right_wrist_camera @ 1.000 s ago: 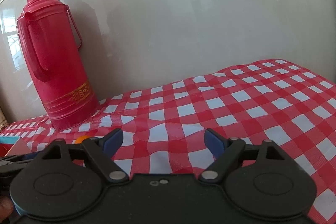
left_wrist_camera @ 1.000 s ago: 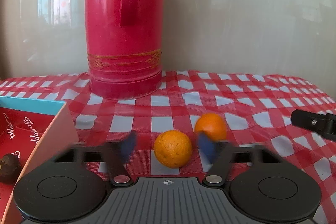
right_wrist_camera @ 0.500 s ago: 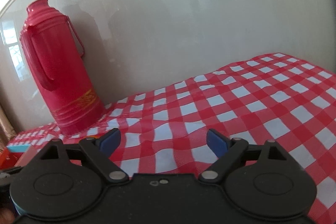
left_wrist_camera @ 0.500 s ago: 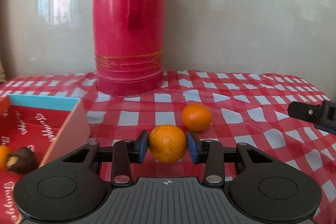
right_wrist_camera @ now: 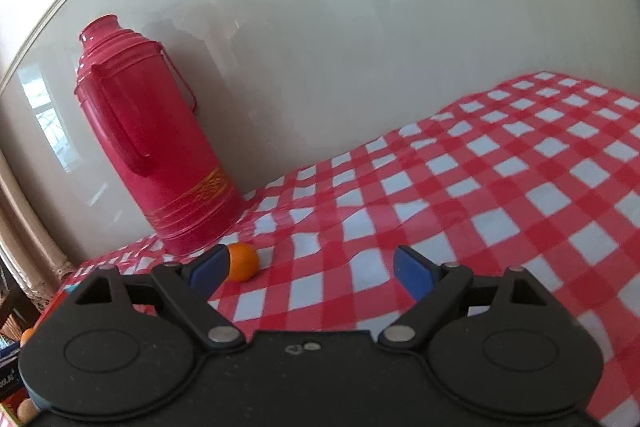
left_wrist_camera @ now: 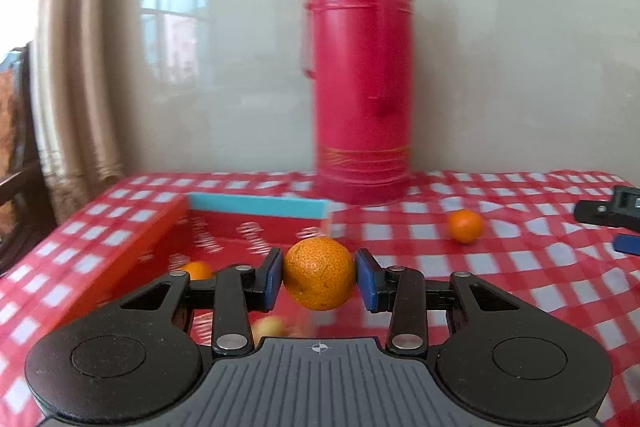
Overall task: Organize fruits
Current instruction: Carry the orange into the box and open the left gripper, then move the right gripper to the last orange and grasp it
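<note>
My left gripper [left_wrist_camera: 319, 279] is shut on an orange [left_wrist_camera: 319, 273] and holds it above the red box [left_wrist_camera: 152, 247], near its right edge. Inside the box lie a small orange [left_wrist_camera: 195, 270] and a pale fruit [left_wrist_camera: 272, 327], partly hidden by the gripper. A second orange [left_wrist_camera: 465, 225] rests on the checked cloth to the right; it also shows in the right wrist view [right_wrist_camera: 242, 261]. My right gripper [right_wrist_camera: 312, 269] is open and empty above the cloth, with its left finger in front of that orange.
A tall red thermos [left_wrist_camera: 362, 83] stands at the back against the wall, also seen in the right wrist view [right_wrist_camera: 152, 163]. The box has a blue far wall [left_wrist_camera: 258, 205]. The right gripper's fingers [left_wrist_camera: 604, 213] show at the left view's right edge. A chair stands left of the table.
My left gripper closed on the near orange, lifted it and swung left over the box. The right gripper shifted so the other orange came into its view.
</note>
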Demonstrator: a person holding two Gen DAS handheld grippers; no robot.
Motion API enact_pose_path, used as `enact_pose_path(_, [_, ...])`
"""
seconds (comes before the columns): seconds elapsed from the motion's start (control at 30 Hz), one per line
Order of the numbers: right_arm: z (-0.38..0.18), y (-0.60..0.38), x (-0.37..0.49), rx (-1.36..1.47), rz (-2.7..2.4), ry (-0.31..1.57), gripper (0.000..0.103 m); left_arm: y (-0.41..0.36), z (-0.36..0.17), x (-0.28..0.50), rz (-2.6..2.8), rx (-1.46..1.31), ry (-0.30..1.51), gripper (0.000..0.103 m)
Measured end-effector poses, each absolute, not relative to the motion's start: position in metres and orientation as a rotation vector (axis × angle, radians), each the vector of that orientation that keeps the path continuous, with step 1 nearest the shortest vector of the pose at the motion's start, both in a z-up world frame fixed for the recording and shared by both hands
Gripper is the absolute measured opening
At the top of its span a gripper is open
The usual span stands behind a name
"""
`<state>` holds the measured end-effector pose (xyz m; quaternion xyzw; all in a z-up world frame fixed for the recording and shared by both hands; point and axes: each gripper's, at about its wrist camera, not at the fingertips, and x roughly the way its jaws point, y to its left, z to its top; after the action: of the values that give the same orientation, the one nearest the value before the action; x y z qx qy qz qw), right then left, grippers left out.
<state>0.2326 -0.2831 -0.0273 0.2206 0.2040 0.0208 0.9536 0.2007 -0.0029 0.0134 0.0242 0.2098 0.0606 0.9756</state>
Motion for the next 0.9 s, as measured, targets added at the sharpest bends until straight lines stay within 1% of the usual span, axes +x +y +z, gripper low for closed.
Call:
enact_pose_path(0.17, [-0.022, -0.267, 0.215, 0.385, 0.075, 0.406, 0.083, 0.029, 0.014, 0.181, 0.192, 0.014, 0.440, 0.040])
enact_pose_path(0.2, [-0.021, -0.264, 0.213, 0.371, 0.078, 0.406, 0.083, 0.034, 0.013, 0.177, 0.204, 0.006, 0.442, 0.046])
enact_pose_path(0.23, [-0.021, -0.262, 0.211, 0.361, 0.080, 0.406, 0.083, 0.038, 0.013, 0.171, 0.223, -0.008, 0.432, 0.077])
enact_pose_path(0.27, [-0.020, -0.260, 0.209, 0.352, 0.082, 0.405, 0.083, 0.040, 0.012, 0.165, 0.244, -0.010, 0.420, 0.093])
enact_pose_path(0.3, [-0.020, -0.258, 0.208, 0.347, 0.083, 0.404, 0.083, 0.040, 0.011, 0.158, 0.270, 0.001, 0.400, 0.103])
enact_pose_path(0.43, [-0.022, -0.254, 0.207, 0.328, 0.080, 0.411, 0.083, 0.047, 0.006, 0.144, 0.298, 0.006, 0.395, 0.103])
enact_pose_path(0.9, [-0.021, -0.227, 0.206, 0.179, 0.089, 0.402, 0.083, 0.077, 0.005, 0.141, 0.381, -0.008, 0.374, 0.103])
